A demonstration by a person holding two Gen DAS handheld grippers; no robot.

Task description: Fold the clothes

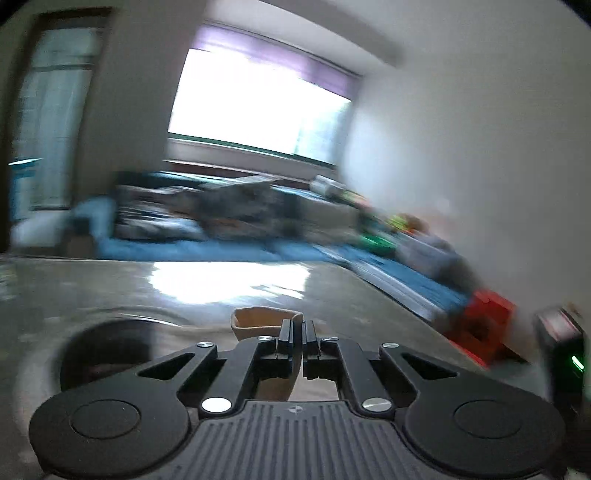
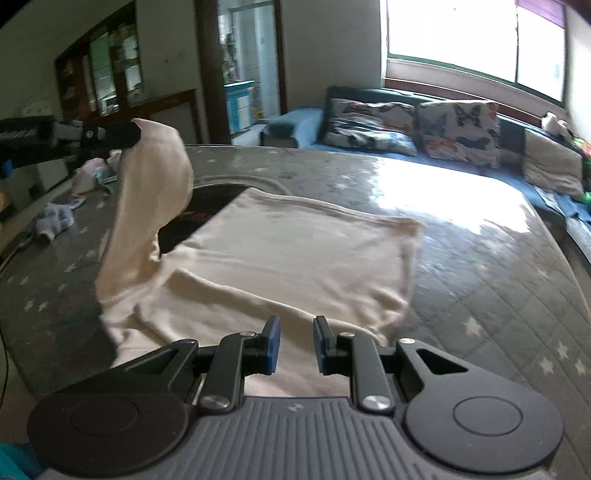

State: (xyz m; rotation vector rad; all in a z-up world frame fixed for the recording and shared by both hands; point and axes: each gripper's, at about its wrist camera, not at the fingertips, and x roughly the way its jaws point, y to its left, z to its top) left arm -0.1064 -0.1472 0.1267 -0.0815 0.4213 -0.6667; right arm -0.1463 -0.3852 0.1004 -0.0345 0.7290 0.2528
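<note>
Two grippers work one cream shirt (image 2: pixel 295 258) on a gray, star-patterned table (image 2: pixel 480 280). The shirt lies mostly flat in the middle of the table, its body spread toward the right, its near edge running under the right gripper (image 2: pixel 296 343). That gripper hovers just over the near hem with its blue-padded fingers a narrow gap apart and nothing between them.

At far left, the left gripper (image 2: pixel 138 134) pinches a sleeve (image 2: pixel 155 192) and holds it up off the table, the cloth hanging down to the shirt's left shoulder. In the left wrist view, blurred by motion, its fingers (image 1: pixel 286 338) are pressed together on a fold of the same cream cloth (image 1: pixel 258 321).

Small clothes (image 2: pixel 55 218) lie at the table's far left edge. Beyond the table stands a blue sofa (image 2: pixel 369 147) with butterfly cushions (image 2: pixel 454 125) under a bright window (image 2: pixel 461 33).
</note>
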